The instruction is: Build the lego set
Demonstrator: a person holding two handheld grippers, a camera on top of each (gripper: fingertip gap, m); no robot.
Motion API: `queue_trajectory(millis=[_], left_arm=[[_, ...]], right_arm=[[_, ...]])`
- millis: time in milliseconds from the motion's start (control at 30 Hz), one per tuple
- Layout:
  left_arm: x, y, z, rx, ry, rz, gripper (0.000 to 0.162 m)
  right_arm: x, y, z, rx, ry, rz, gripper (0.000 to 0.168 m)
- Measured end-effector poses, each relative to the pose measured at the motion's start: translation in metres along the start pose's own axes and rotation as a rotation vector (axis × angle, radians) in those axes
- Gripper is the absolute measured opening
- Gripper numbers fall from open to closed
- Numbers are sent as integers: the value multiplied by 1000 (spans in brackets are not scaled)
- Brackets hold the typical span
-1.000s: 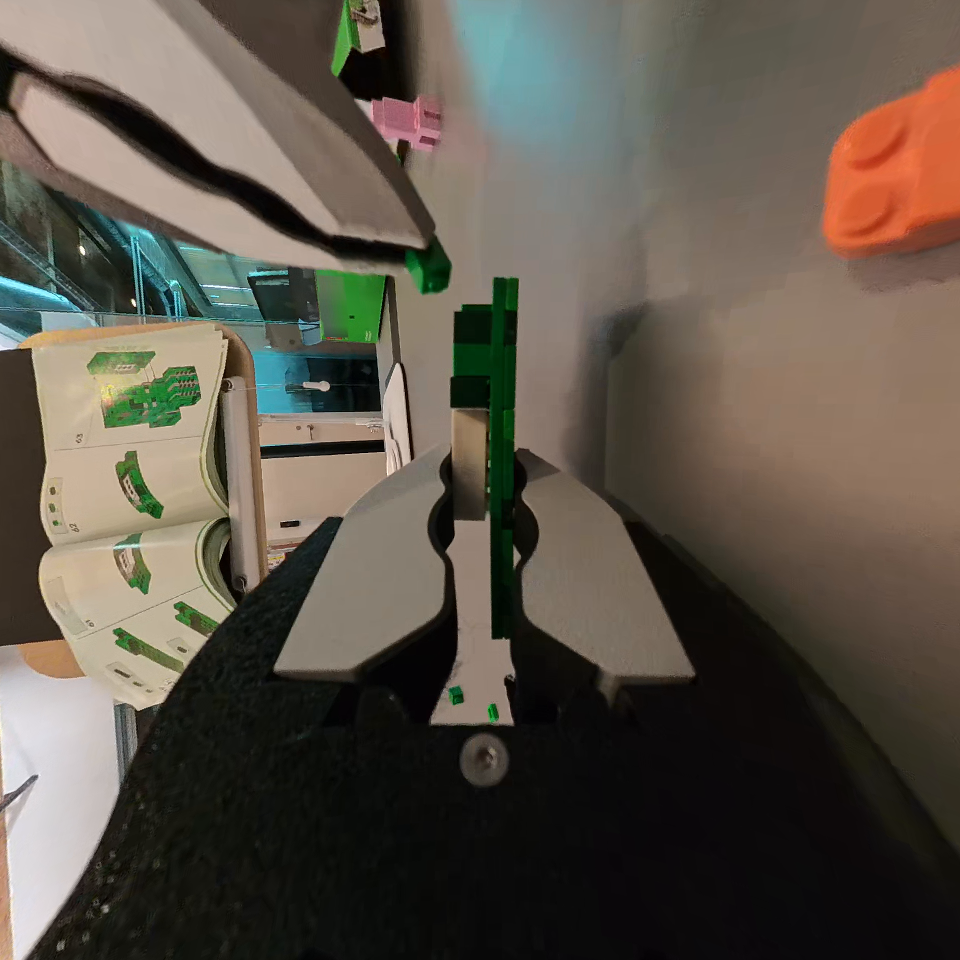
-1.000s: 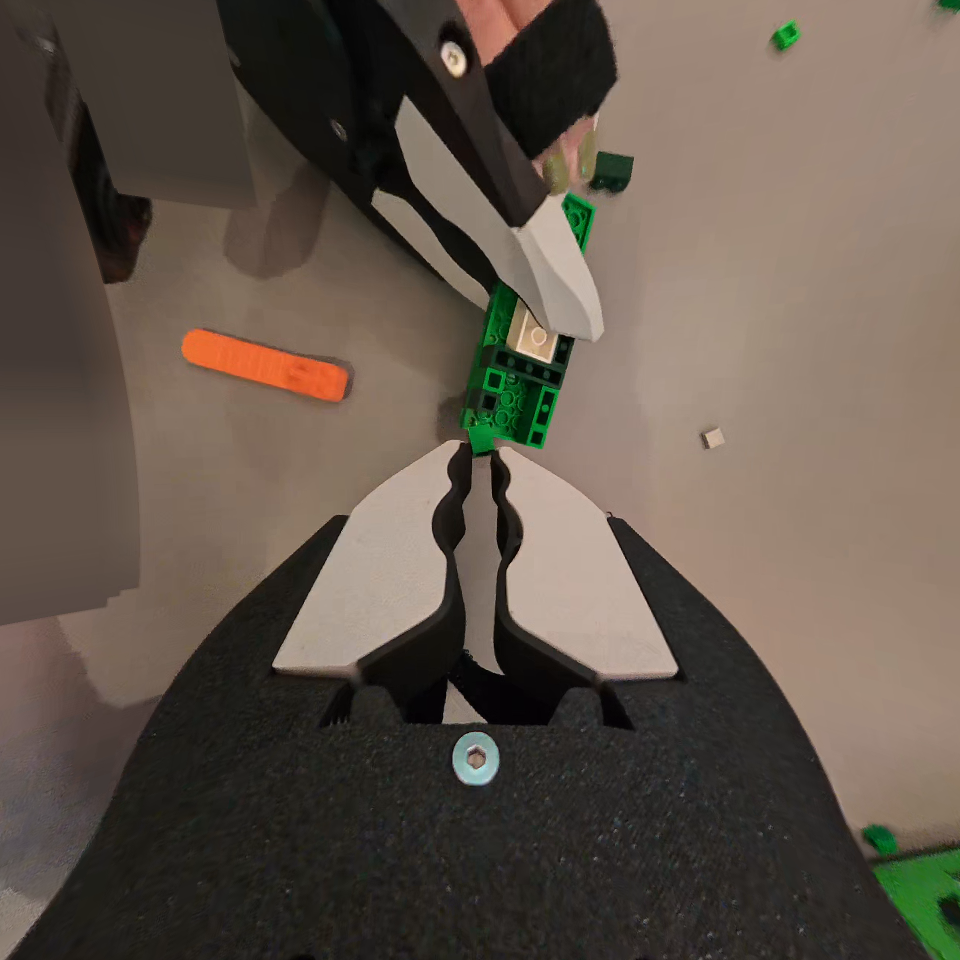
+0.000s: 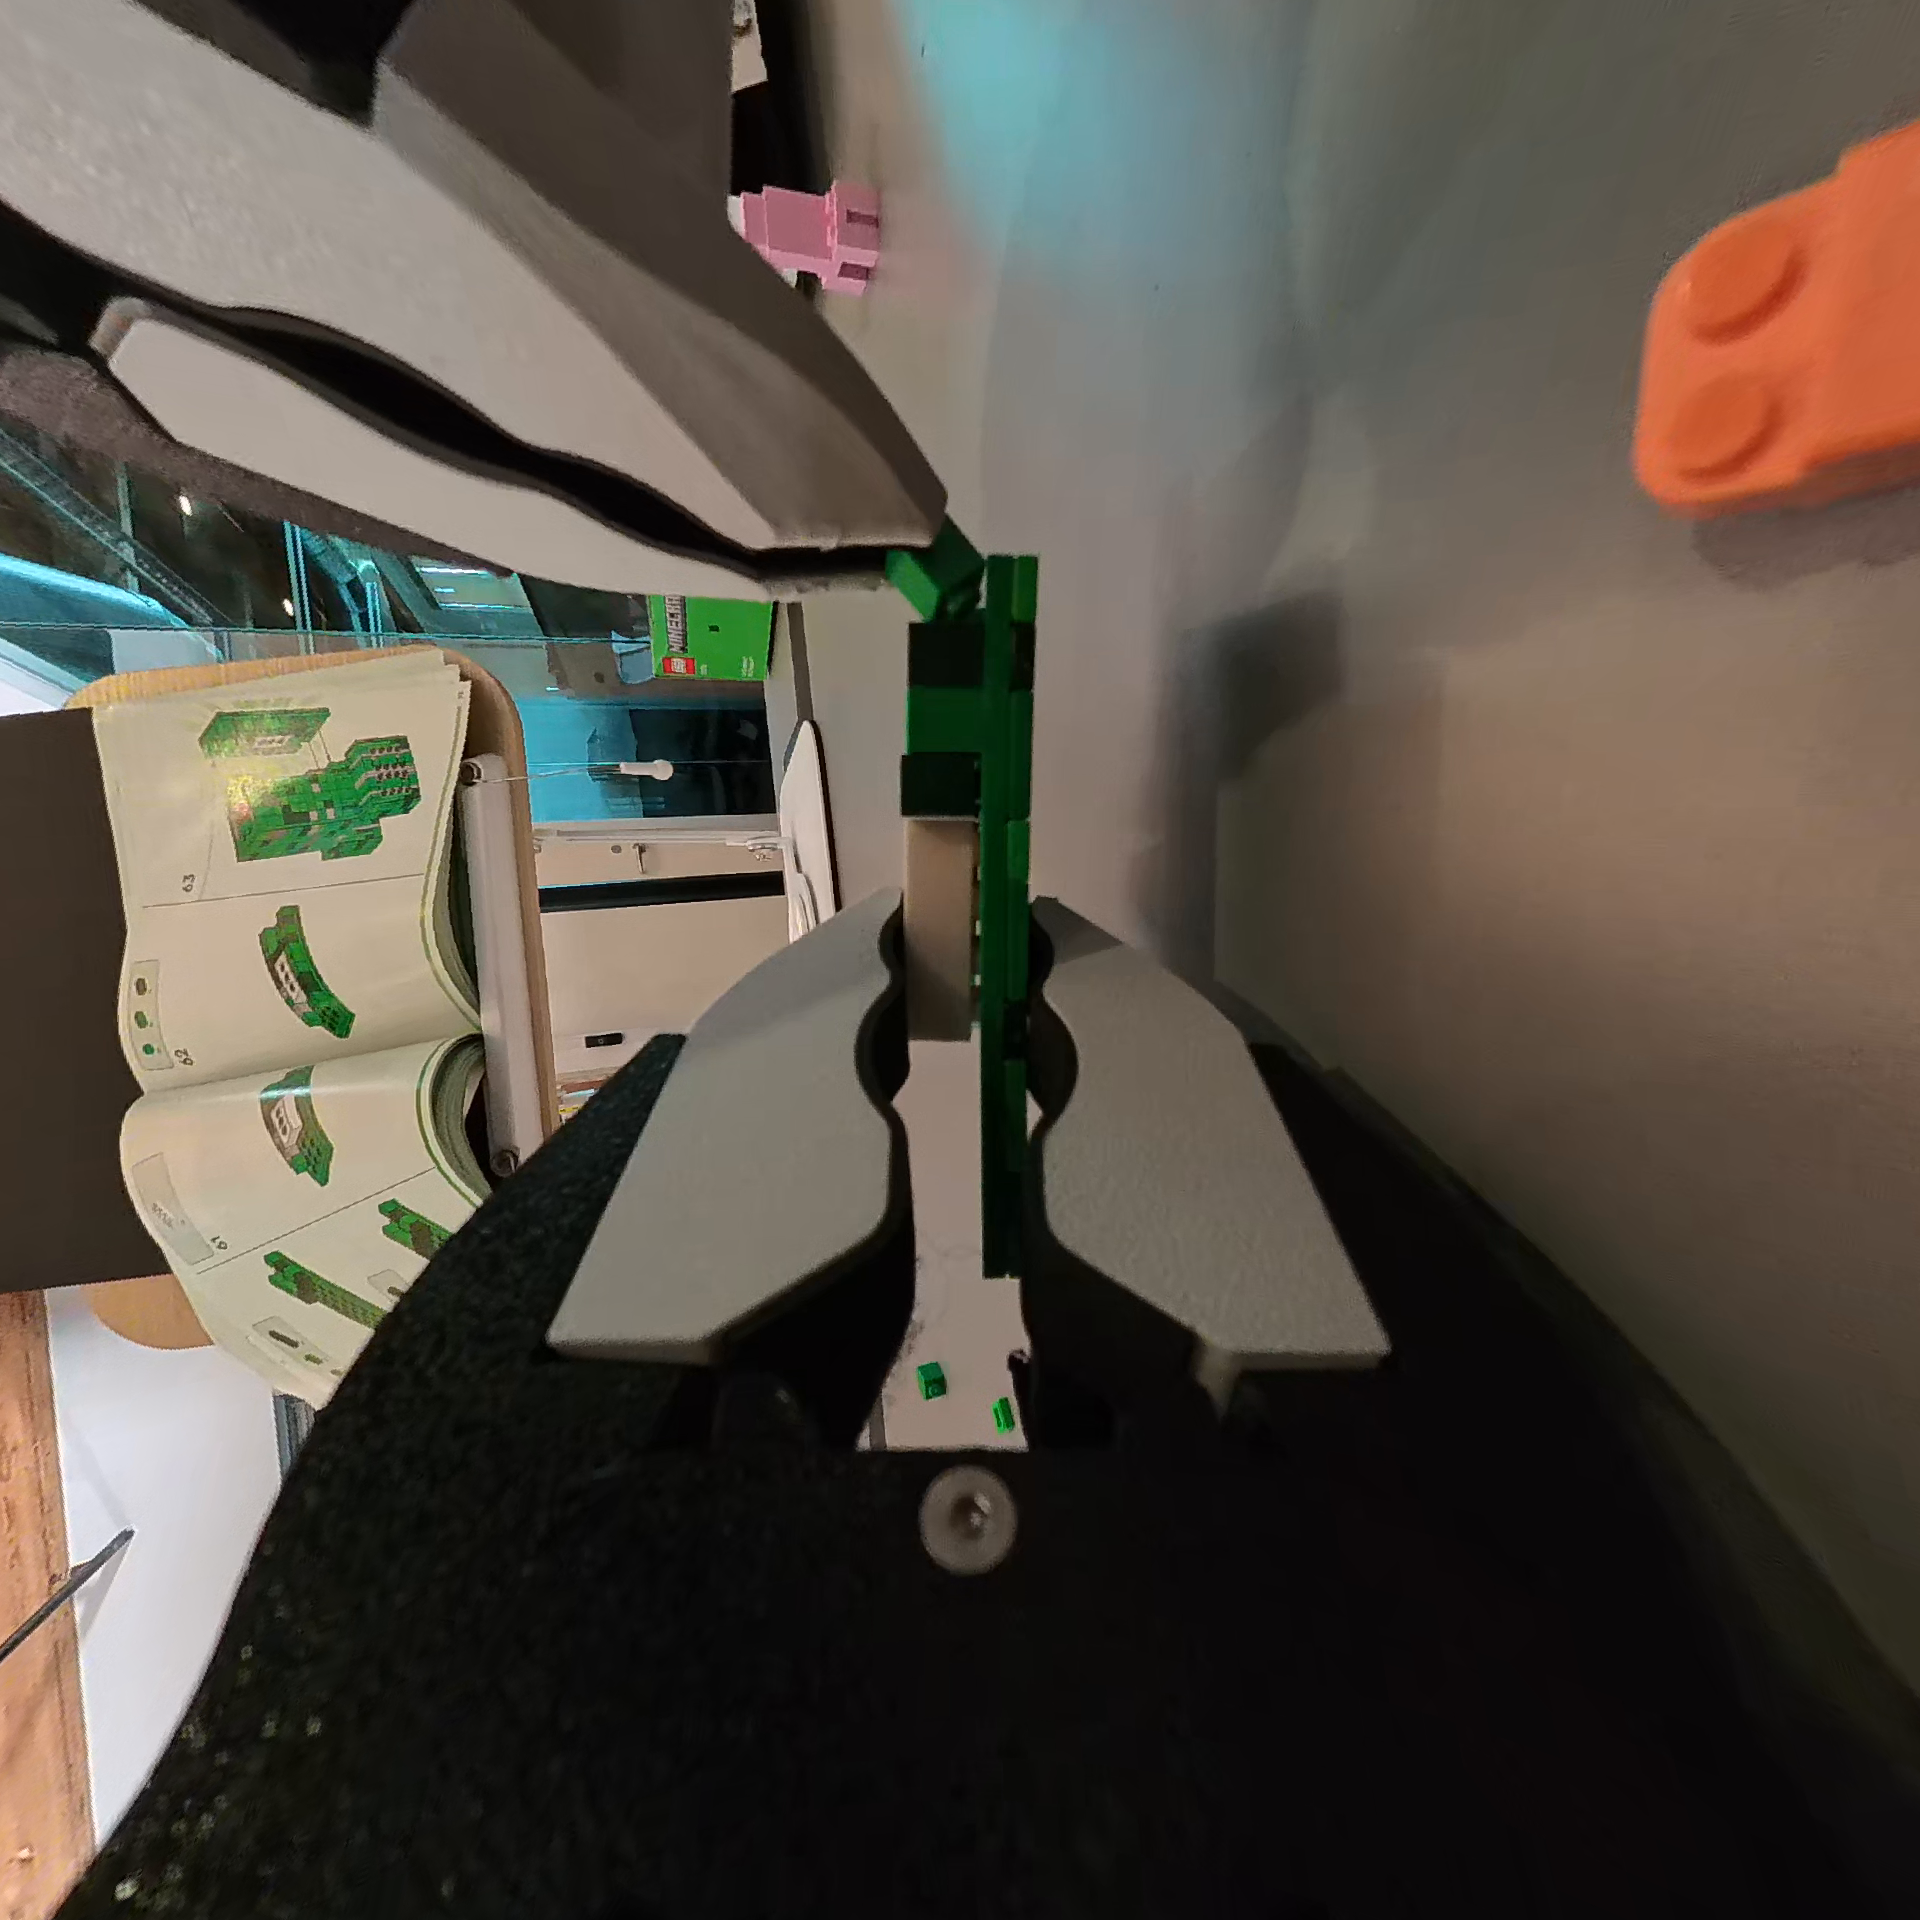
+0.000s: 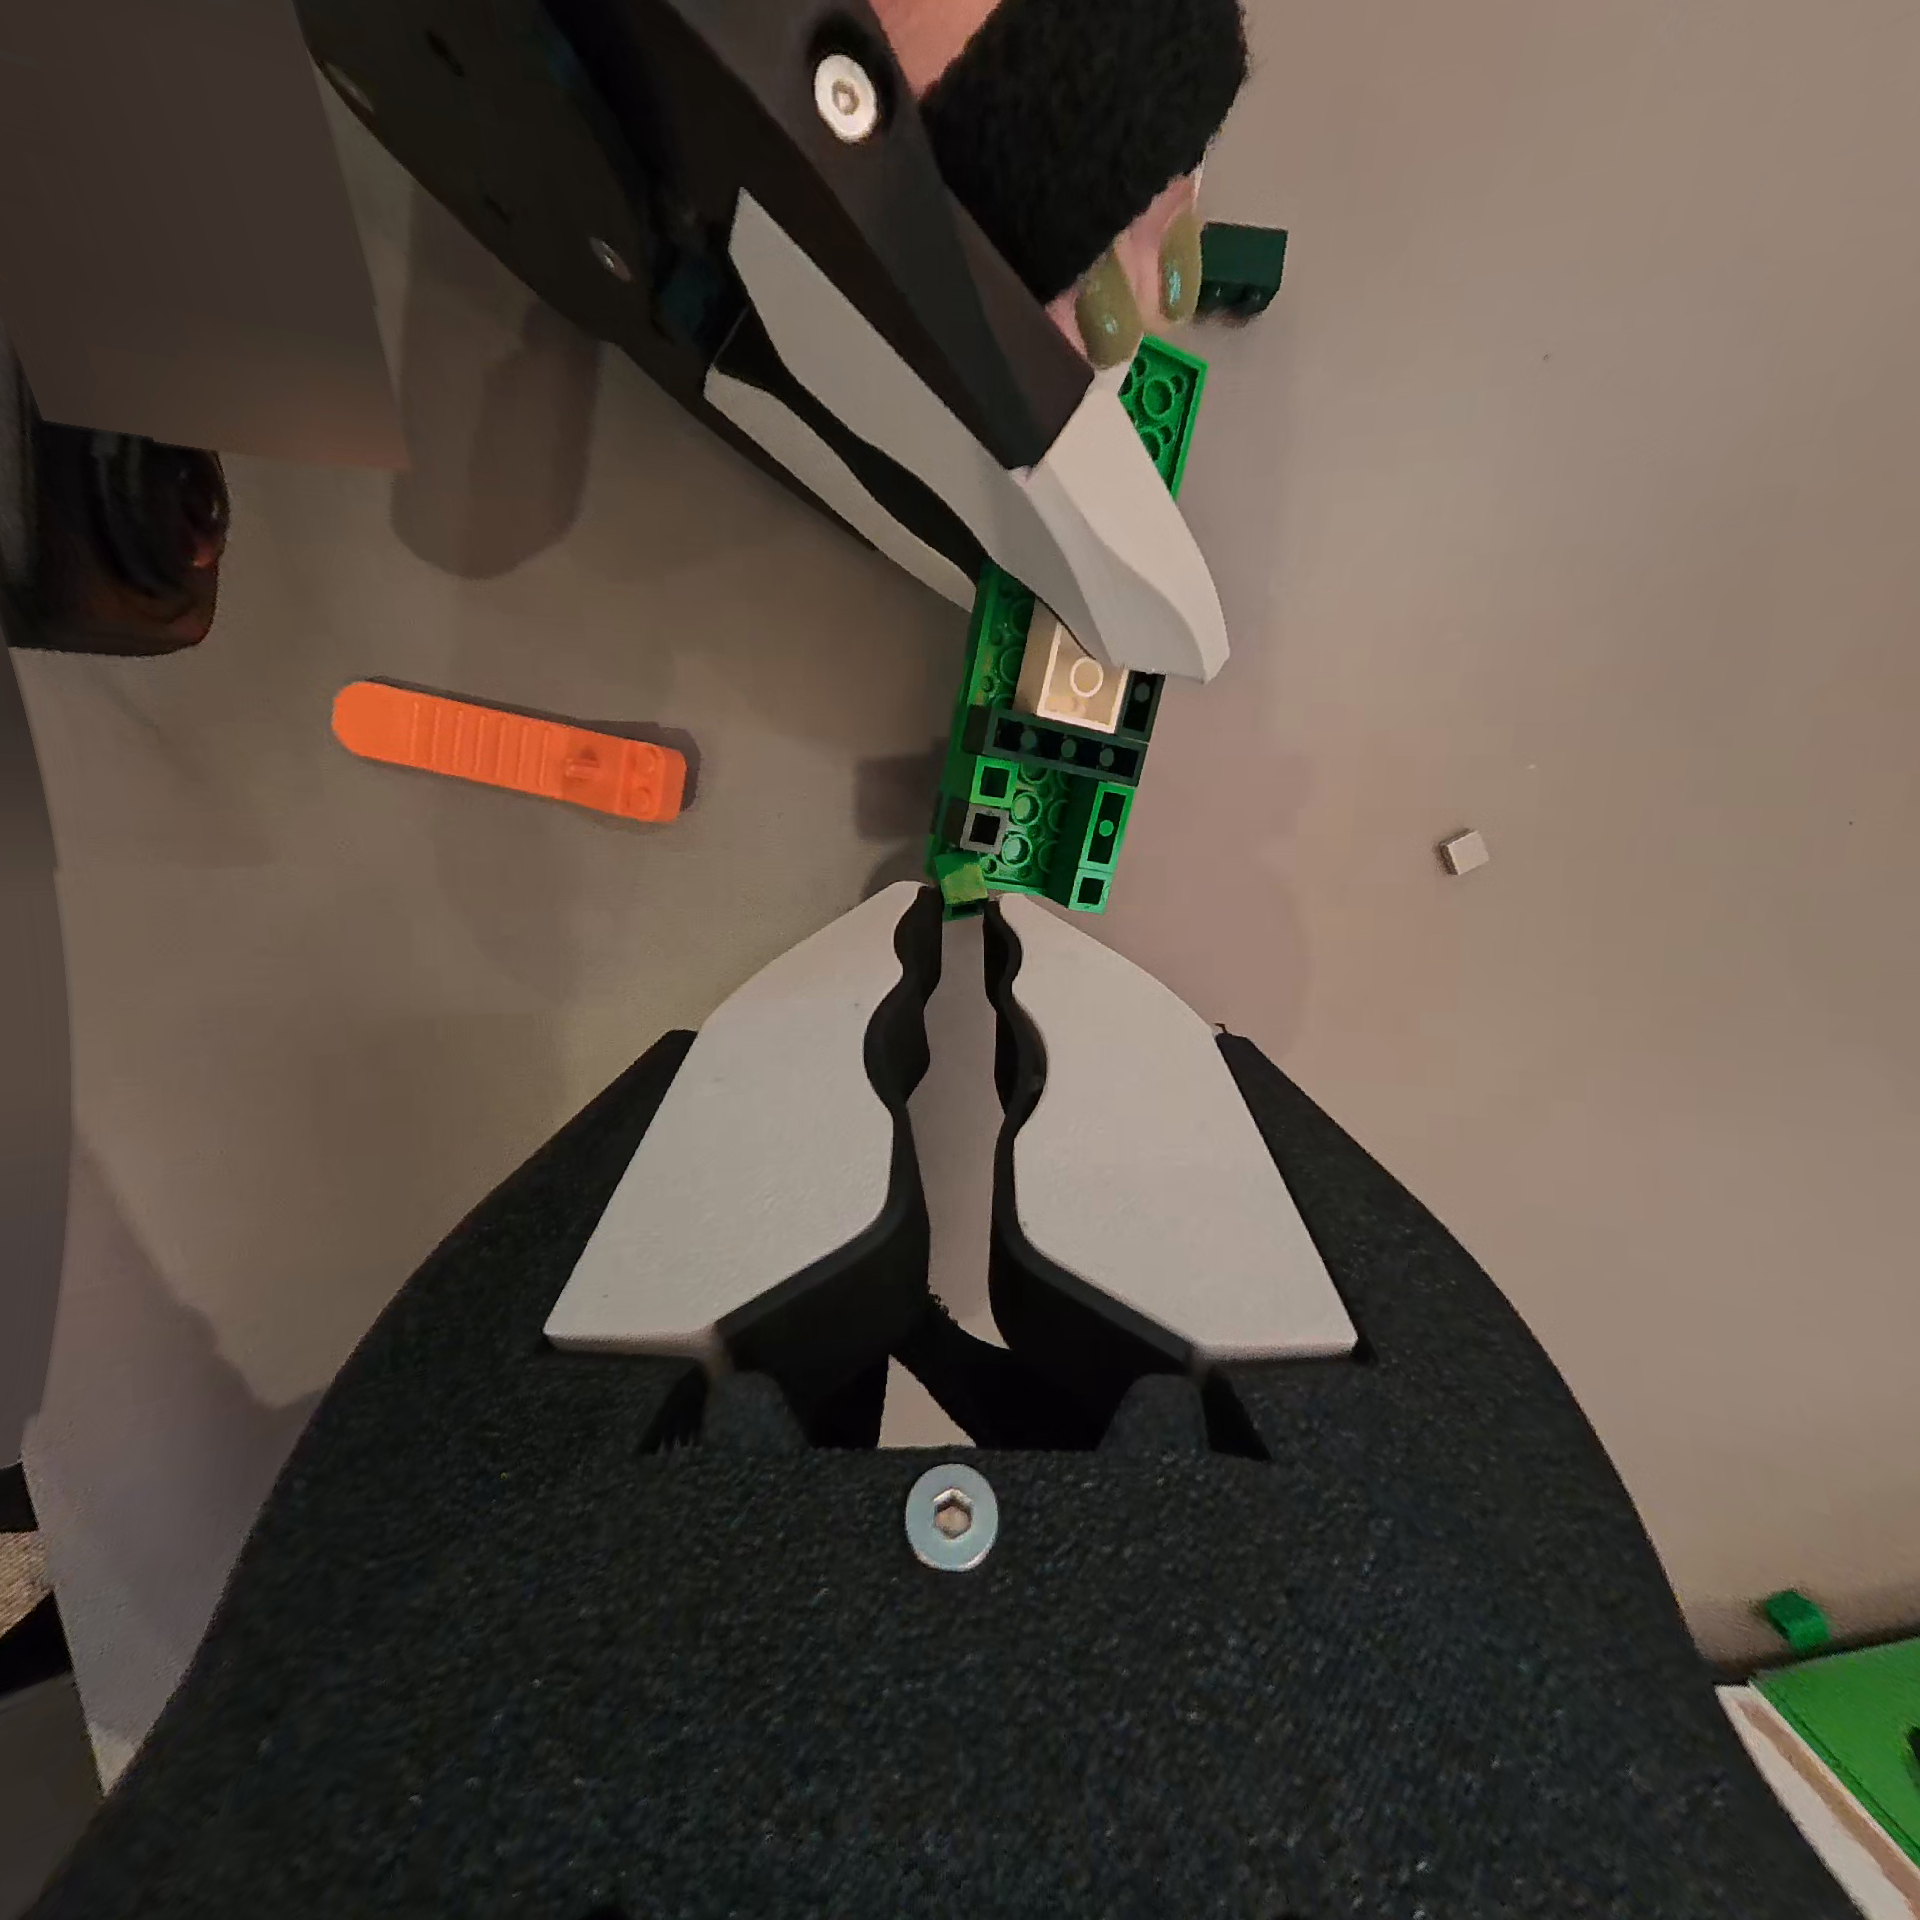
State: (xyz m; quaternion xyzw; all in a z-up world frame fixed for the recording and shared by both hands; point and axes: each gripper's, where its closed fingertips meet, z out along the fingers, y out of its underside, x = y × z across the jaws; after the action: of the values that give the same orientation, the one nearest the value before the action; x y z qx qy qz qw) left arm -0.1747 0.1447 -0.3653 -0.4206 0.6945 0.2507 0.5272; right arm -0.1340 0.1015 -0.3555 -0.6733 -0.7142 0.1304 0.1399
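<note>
Grey table (image 4: 1558, 520); green brick (image 4: 958, 878), seemingly touching plate assembly (image 4: 1049, 790), at right gripper (image 4: 958, 906) tips.

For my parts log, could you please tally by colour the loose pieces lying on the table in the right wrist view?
Orange: 1, the brick separator
Dark green: 1, a brick
Bright green: 1, a small piece
Pale grey: 1, a small tile
Total: 4
Not counted: gripped green assembly, gripped green bit, corner green slab.
</note>
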Motion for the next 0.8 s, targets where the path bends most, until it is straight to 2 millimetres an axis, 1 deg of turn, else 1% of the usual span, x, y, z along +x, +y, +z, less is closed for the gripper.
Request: queue_trajectory(millis=[233, 433, 667, 800], left_arm=[[1, 0, 0, -1, 3, 8, 17], [1, 0, 0, -2, -1, 12, 18], [0, -2, 0, -7, -7, 35, 18], [0, -2, 0, -6, -7, 38, 17]], right_arm=[[1, 0, -1, 18, -1, -1, 7], [0, 5, 1, -38, 11, -34, 7], [0, 2, 0, -74, 20, -57, 7], [-1, -1, 0, -47, 4, -44, 7]])
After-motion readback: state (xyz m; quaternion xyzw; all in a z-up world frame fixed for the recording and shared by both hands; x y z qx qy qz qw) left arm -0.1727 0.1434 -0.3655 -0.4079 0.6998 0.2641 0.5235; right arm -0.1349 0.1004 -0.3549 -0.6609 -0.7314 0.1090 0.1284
